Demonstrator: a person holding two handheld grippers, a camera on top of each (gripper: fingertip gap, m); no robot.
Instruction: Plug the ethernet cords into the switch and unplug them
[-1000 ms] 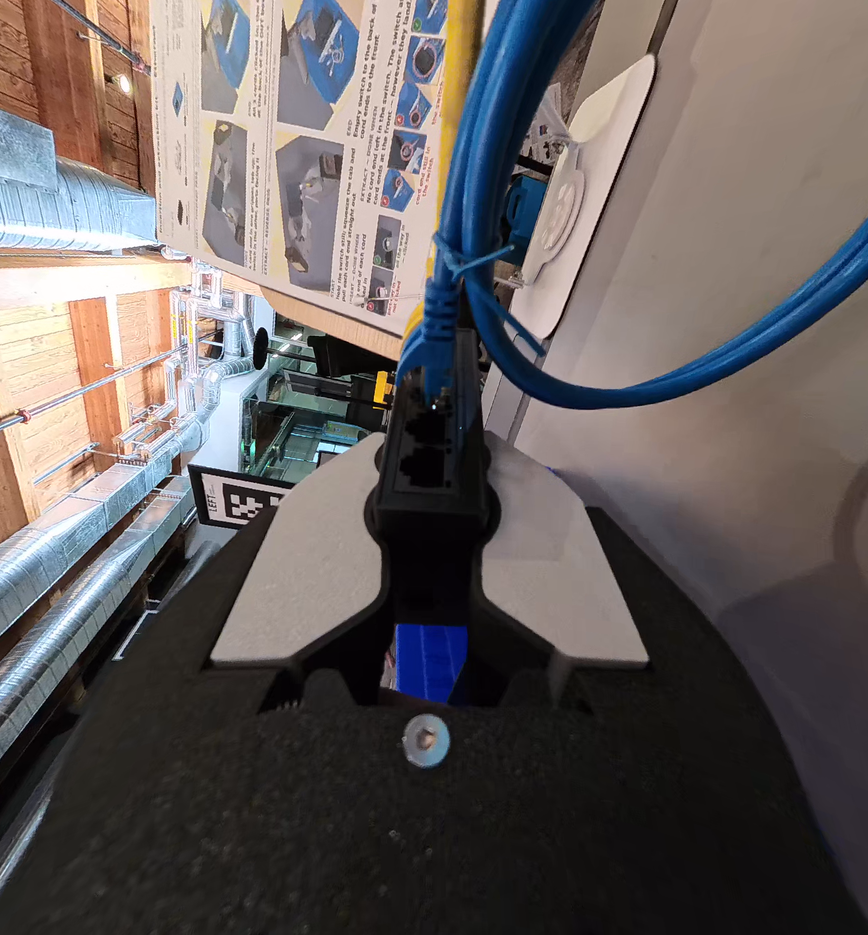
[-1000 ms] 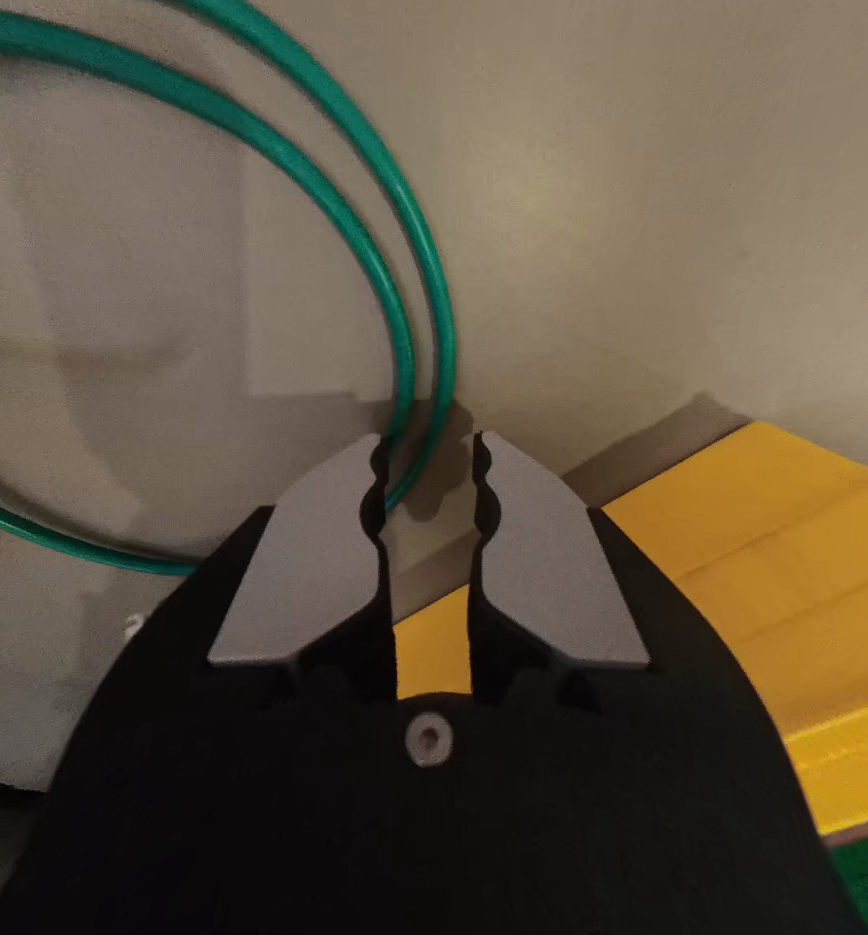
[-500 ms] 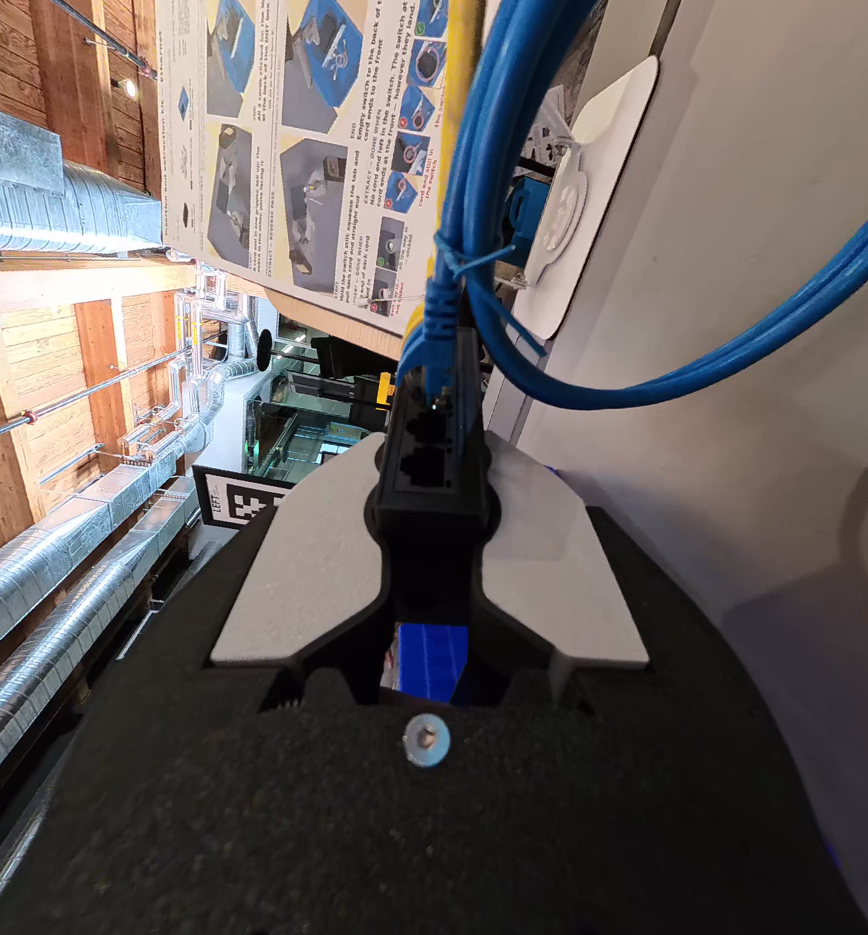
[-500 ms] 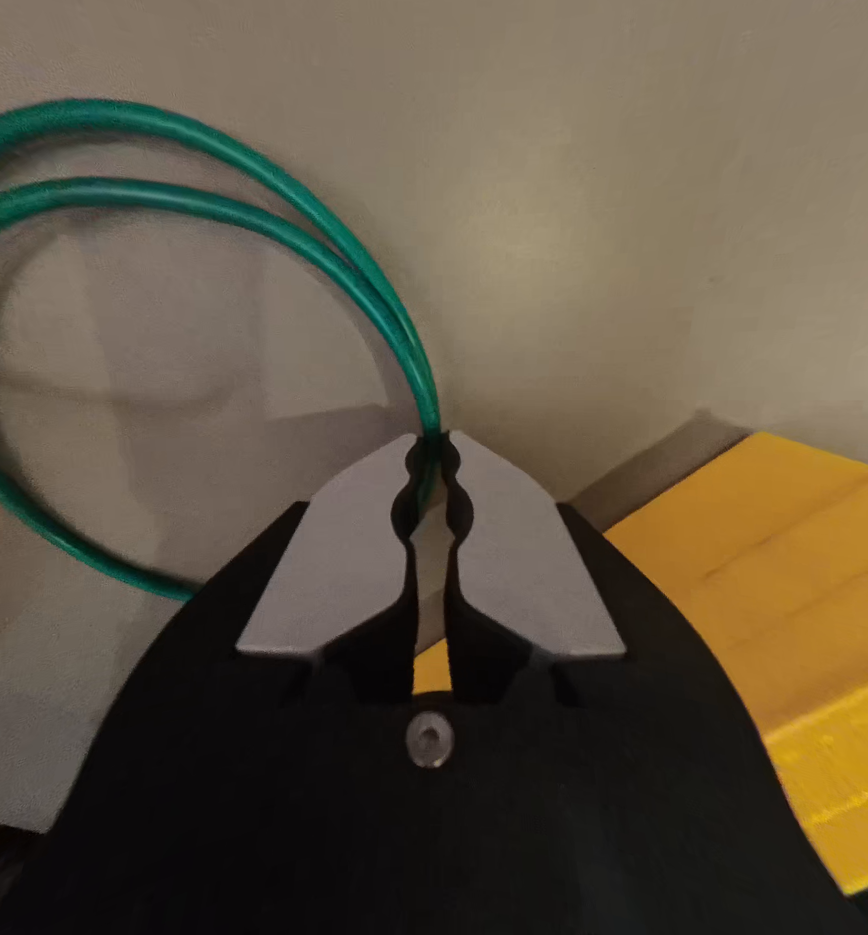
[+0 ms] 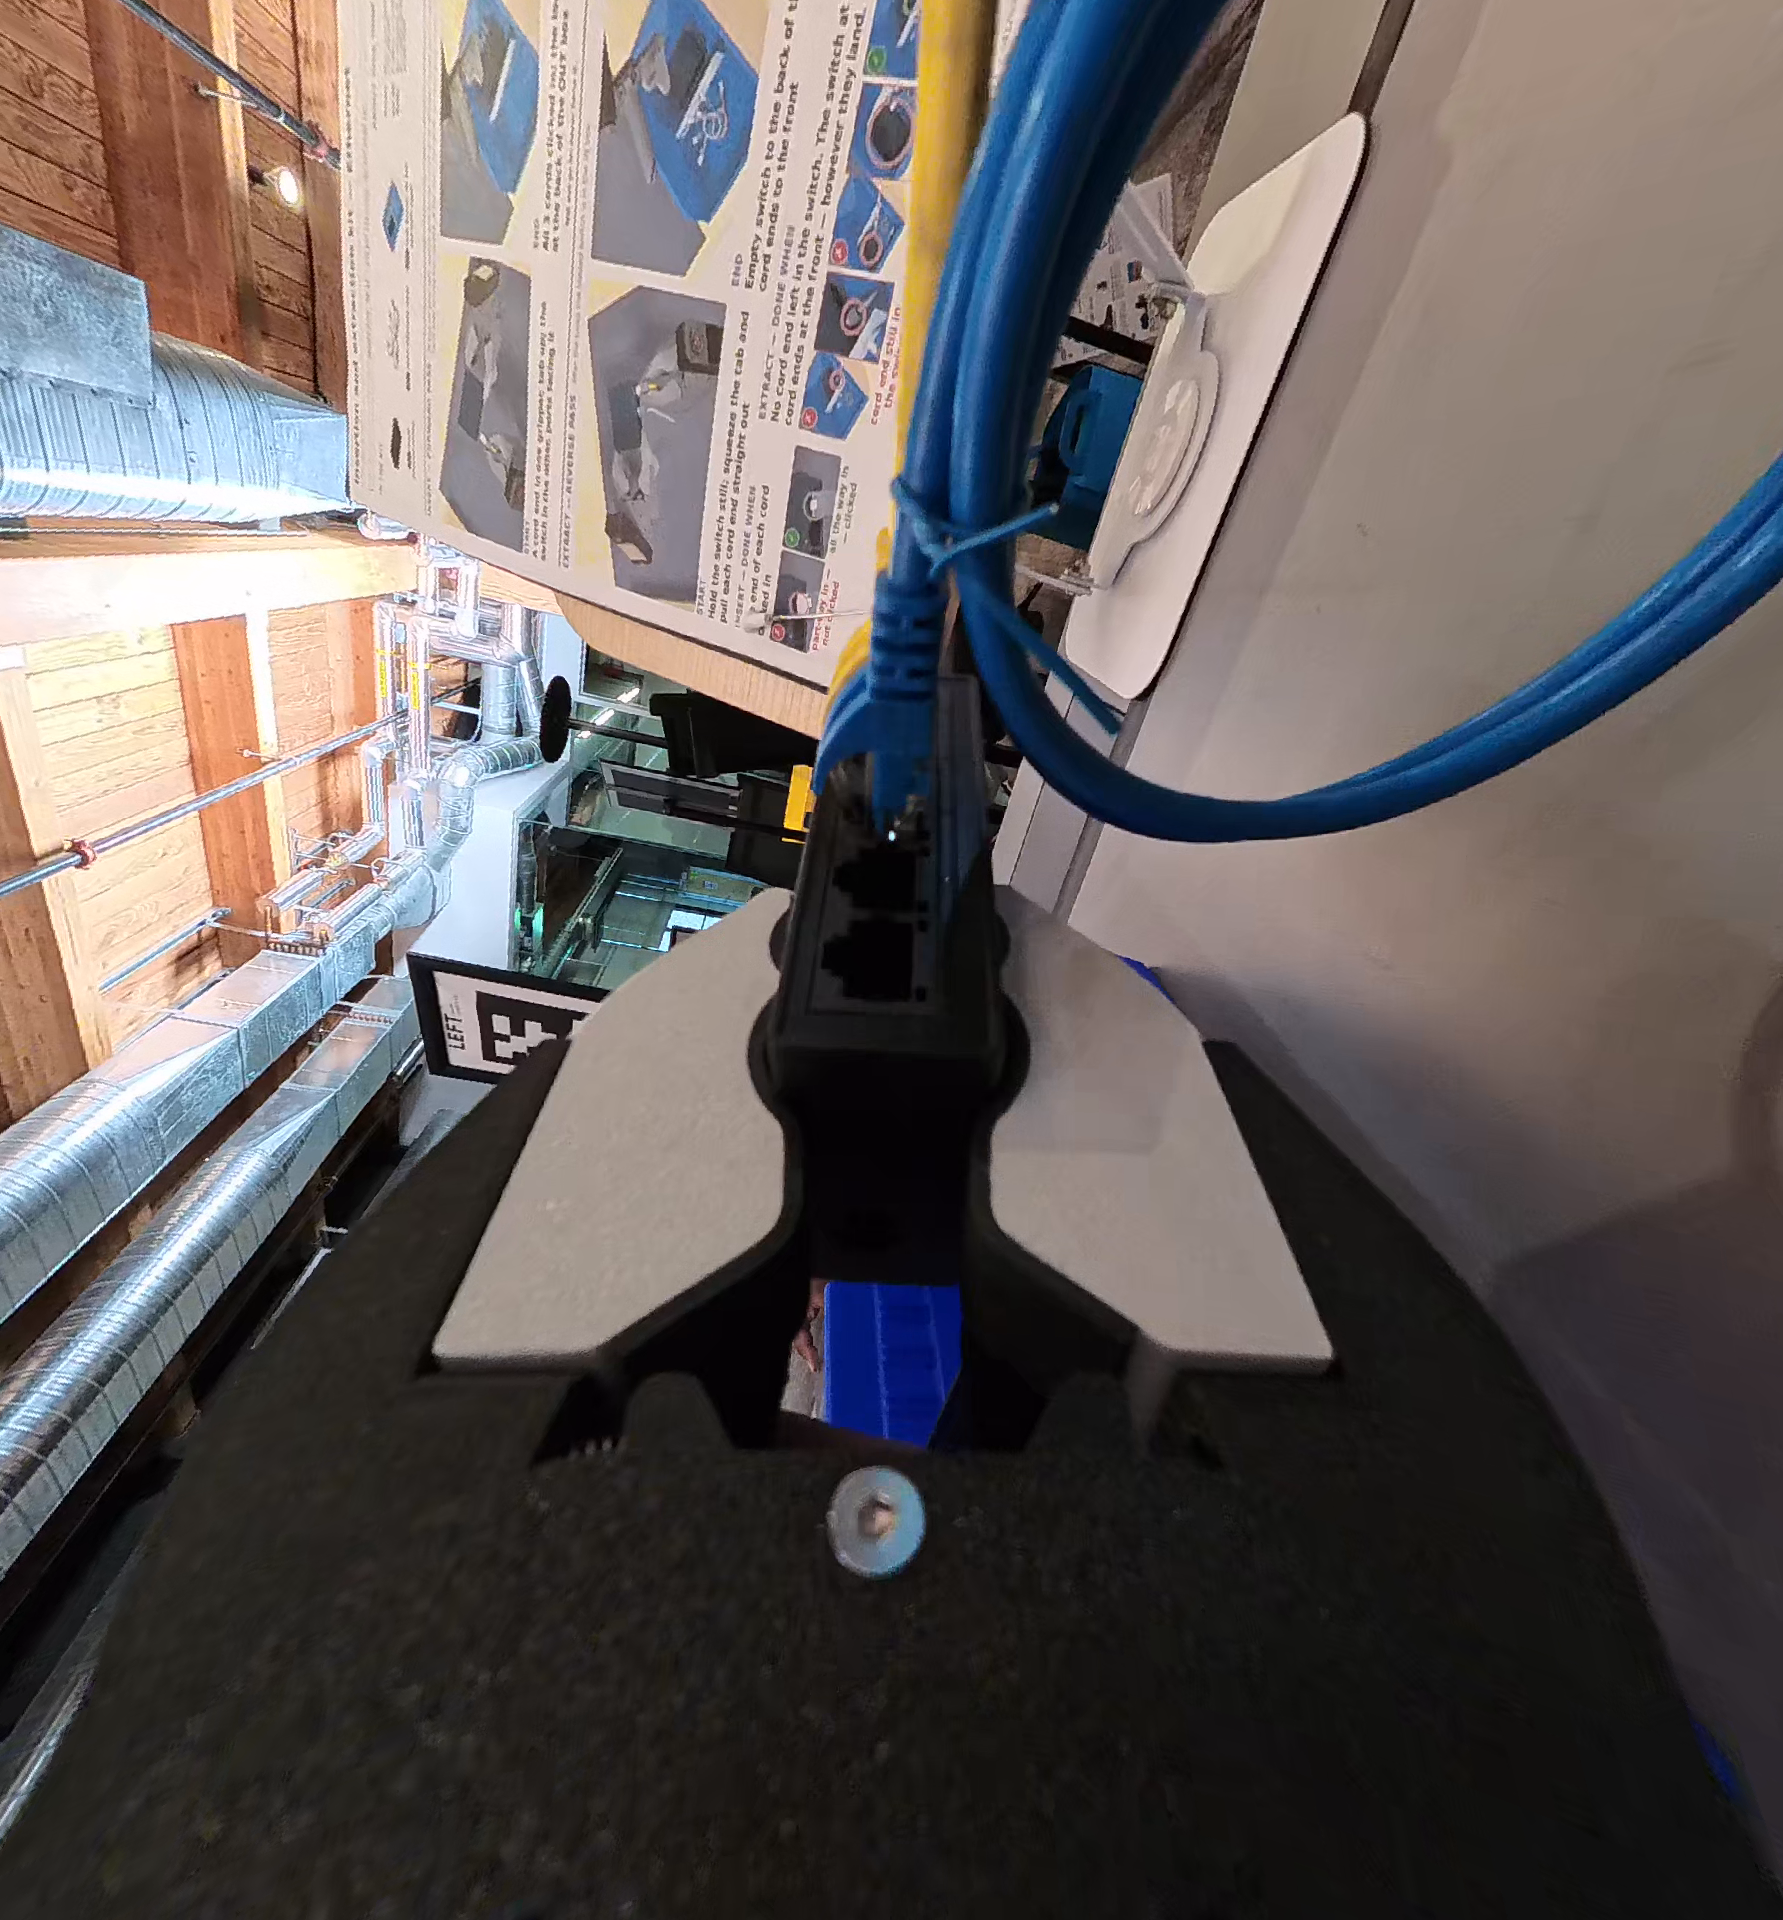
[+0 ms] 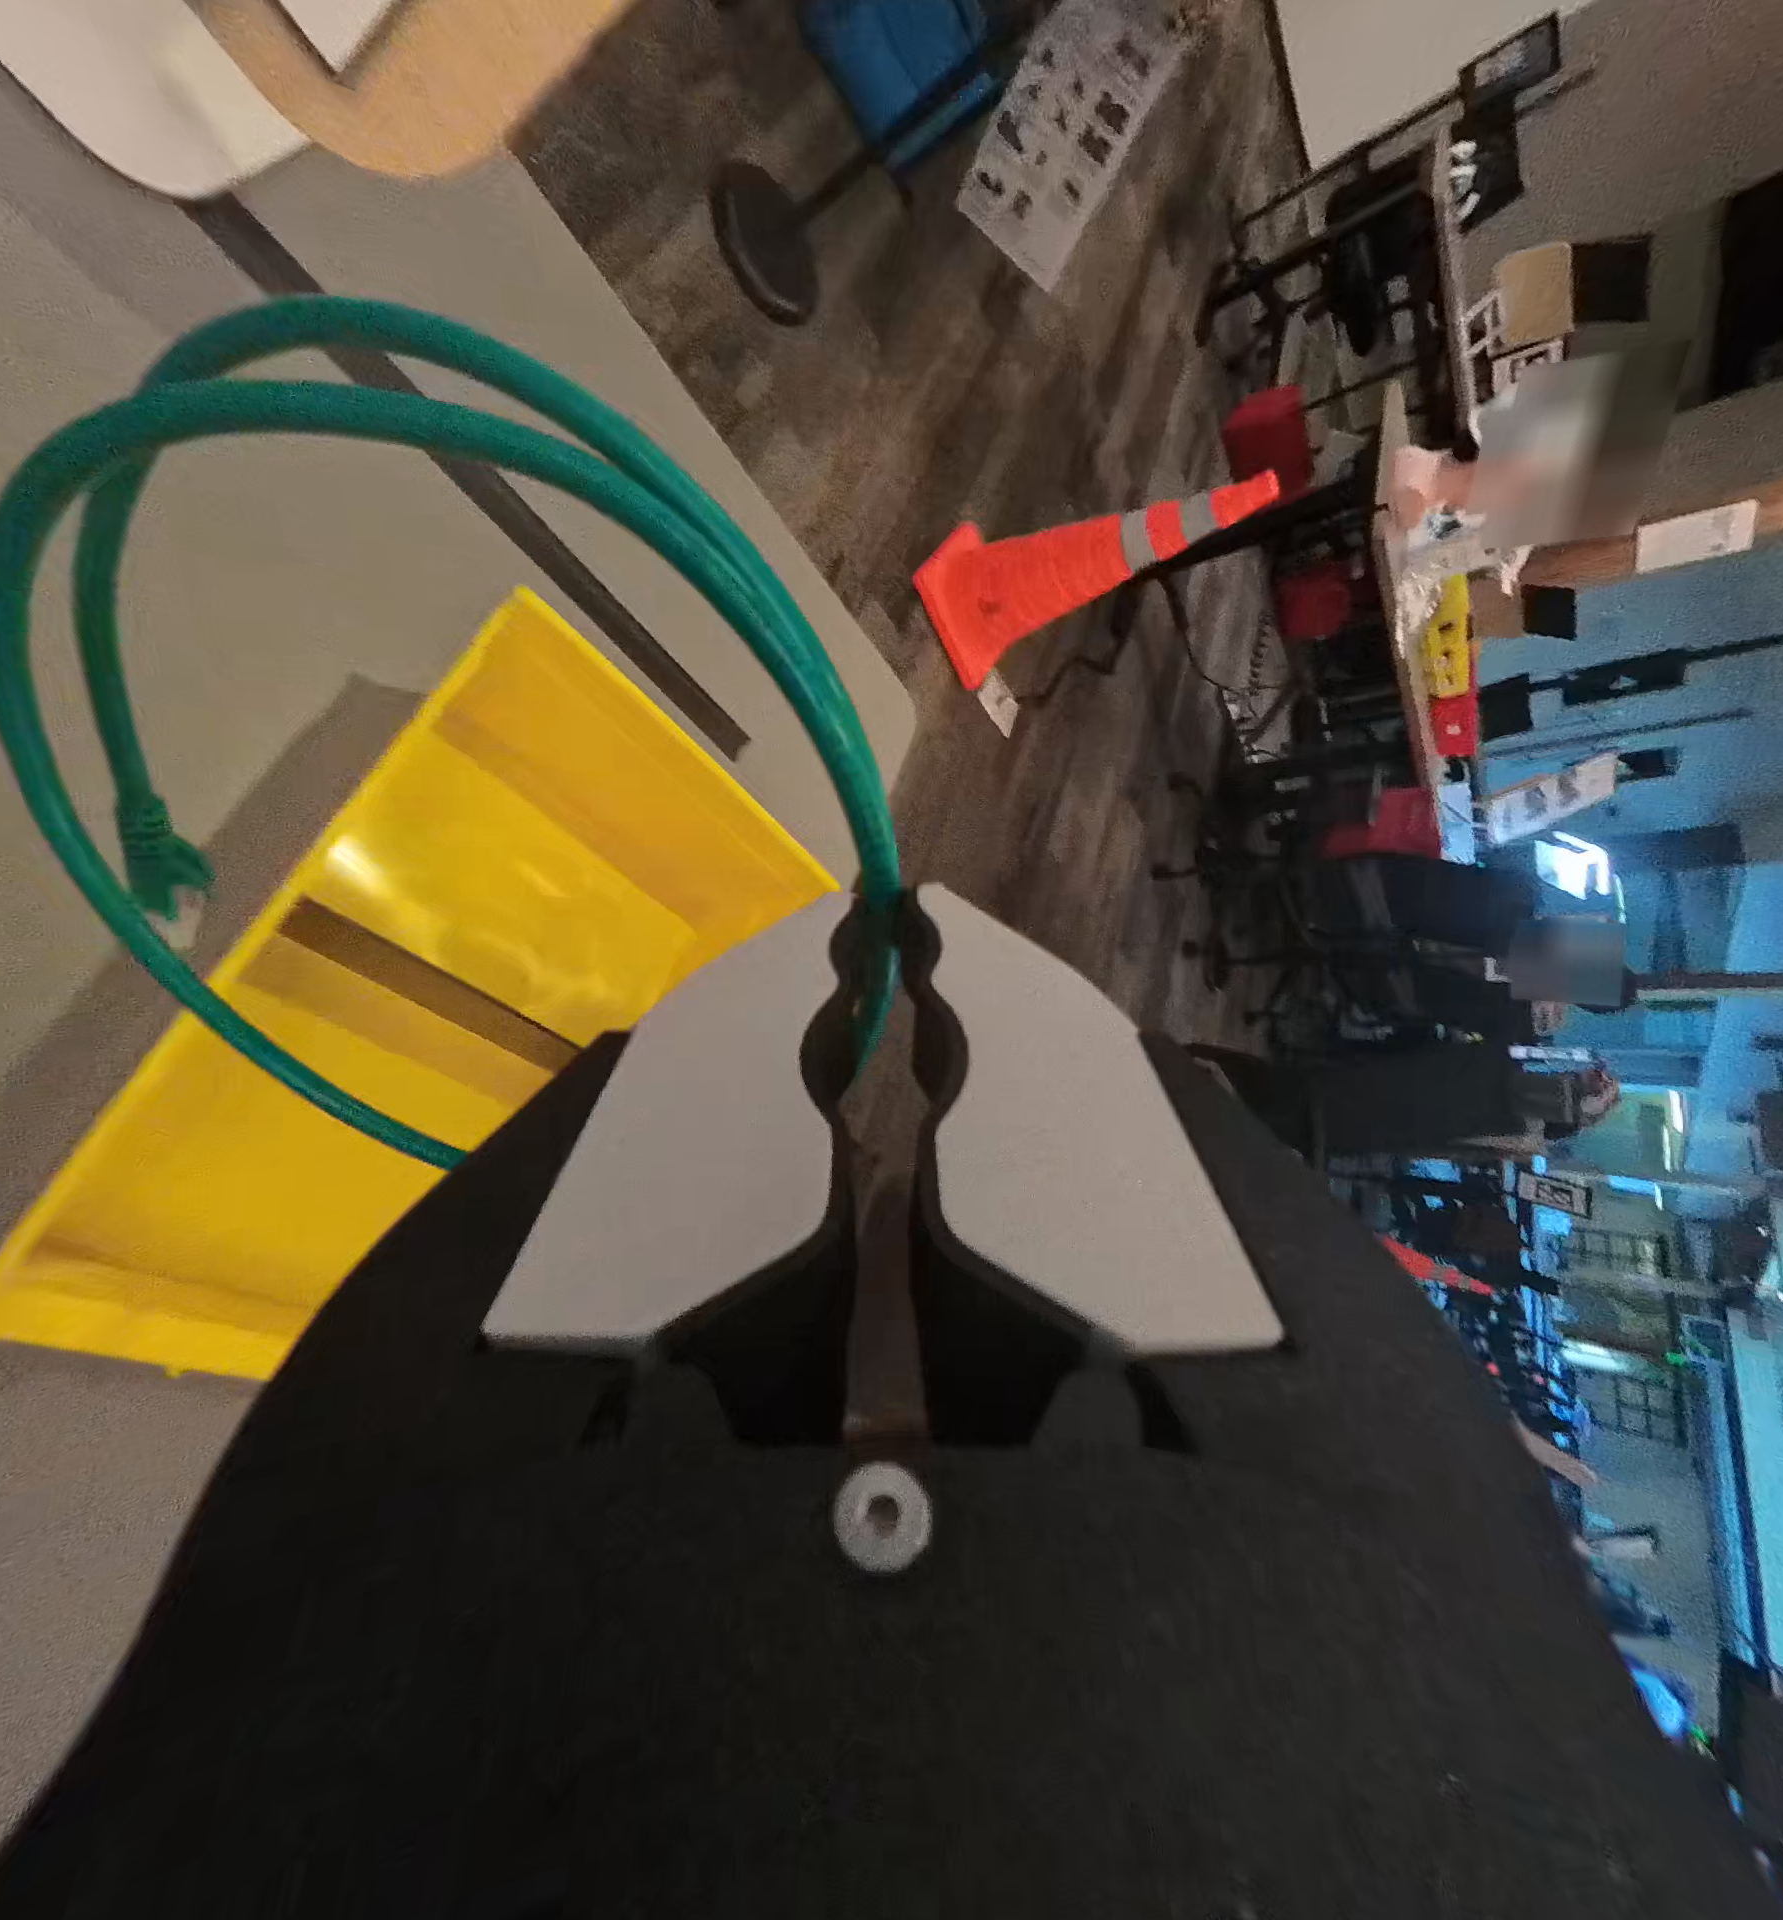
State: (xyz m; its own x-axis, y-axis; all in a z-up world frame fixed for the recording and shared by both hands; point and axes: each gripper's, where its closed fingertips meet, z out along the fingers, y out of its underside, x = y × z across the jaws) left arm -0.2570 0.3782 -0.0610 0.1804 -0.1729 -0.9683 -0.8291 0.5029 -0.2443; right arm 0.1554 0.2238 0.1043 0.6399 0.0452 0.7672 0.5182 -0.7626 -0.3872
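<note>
My left gripper (image 5: 892,925) is shut on a black switch (image 5: 882,997), held up on its side. A blue ethernet cord (image 5: 980,312) is plugged into a far port by its blue plug (image 5: 902,665); a yellow cord (image 5: 944,208) sits behind it. Two nearer ports (image 5: 871,951) show empty. My right gripper (image 6: 887,904) is shut on a looped green ethernet cord (image 6: 513,436), lifted off the table. Its green plug (image 6: 154,847) hangs free at the left.
A yellow bin (image 6: 430,987) lies on the grey table (image 6: 243,582) under the green loop. An instruction poster (image 5: 596,312) stands behind the switch. A white pad (image 5: 1230,416) lies on the table. An orange cone (image 6: 1074,571) lies on the floor beyond the table edge.
My right gripper closed on the green cord and lifted and swung it away from the table surface, bringing the room into view. The left gripper and switch stayed put.
</note>
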